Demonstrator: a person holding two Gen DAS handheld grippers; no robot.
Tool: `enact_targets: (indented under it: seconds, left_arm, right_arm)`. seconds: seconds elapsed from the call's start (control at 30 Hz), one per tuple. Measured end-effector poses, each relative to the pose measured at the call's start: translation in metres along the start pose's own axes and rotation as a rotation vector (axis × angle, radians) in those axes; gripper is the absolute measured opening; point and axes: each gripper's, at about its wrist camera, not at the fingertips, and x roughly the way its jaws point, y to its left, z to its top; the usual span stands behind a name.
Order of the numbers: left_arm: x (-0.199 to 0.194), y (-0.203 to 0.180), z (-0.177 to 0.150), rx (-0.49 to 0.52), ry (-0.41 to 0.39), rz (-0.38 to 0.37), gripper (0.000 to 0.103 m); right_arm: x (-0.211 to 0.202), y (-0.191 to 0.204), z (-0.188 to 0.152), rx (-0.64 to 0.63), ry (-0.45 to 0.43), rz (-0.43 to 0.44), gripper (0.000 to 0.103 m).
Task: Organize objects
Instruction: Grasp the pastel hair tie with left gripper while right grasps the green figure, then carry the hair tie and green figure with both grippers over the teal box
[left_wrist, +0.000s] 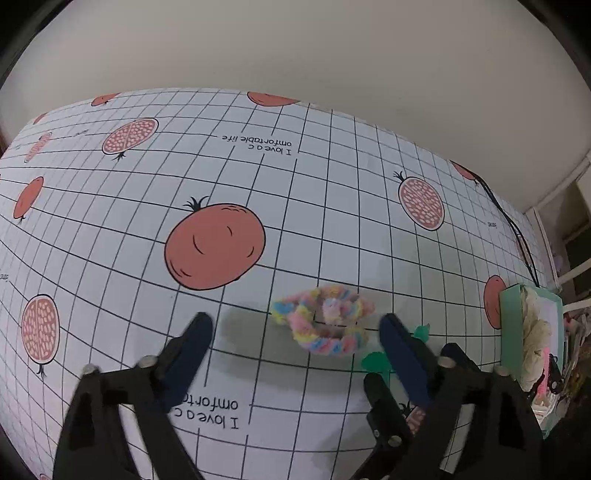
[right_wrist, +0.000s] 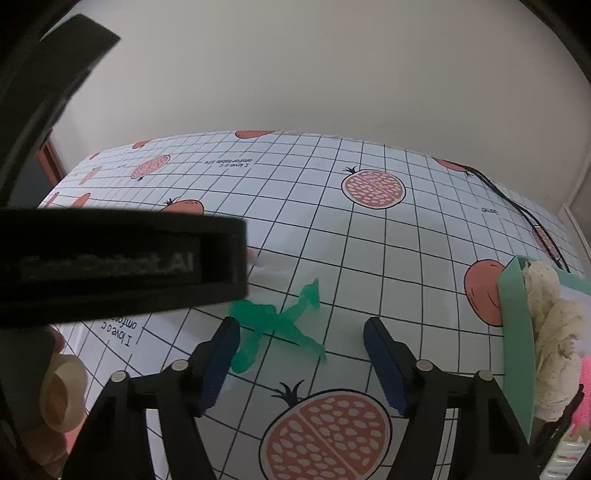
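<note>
From the left wrist, our left gripper (left_wrist: 295, 325) hangs with fingers spread around the pastel scrunchie (left_wrist: 324, 322) on the tablecloth (left_wrist: 332, 206); closing high could snag only fluff. From the right wrist, our right gripper (right_wrist: 301, 341) gapes empty over the green clip (right_wrist: 275, 320), beside the green box (right_wrist: 515, 325); the thin clip could skid.

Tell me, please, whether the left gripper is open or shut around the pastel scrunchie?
Open. The left gripper has its fingers spread wide either side of the pastel scrunchie, which lies flat on the tablecloth, untouched.
</note>
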Motion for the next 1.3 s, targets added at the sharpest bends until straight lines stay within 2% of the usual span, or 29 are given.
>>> enact_targets:
  seconds: [0.23,0.43,0.53,0.9,1.3]
  left_arm:
    - [0.002,-0.003,-0.001,0.008,0.007,-0.004,0.066]
    - [0.001,-0.003,-0.003,0.02,0.004,-0.006,0.049]
    - [0.002,-0.003,-0.004,0.017,0.005,-0.009,0.034]
    - [-0.005,-0.009,-0.02,0.017,0.011,0.009,0.032]
    - [-0.047,-0.021,-0.051,-0.02,-0.008,0.029,0.032]
  right_arm:
    - [-0.004,-0.006,0.001,0.026,-0.006,0.0,0.05]
    - [-0.004,-0.009,0.002,0.043,-0.006,0.008,0.045]
    - [-0.003,-0.015,0.001,0.051,-0.004,0.014,0.042]
    - [-0.013,-0.03,-0.008,0.095,0.025,0.021,0.041]
    - [-0.053,-0.043,-0.009,0.162,0.006,0.051,0.041]
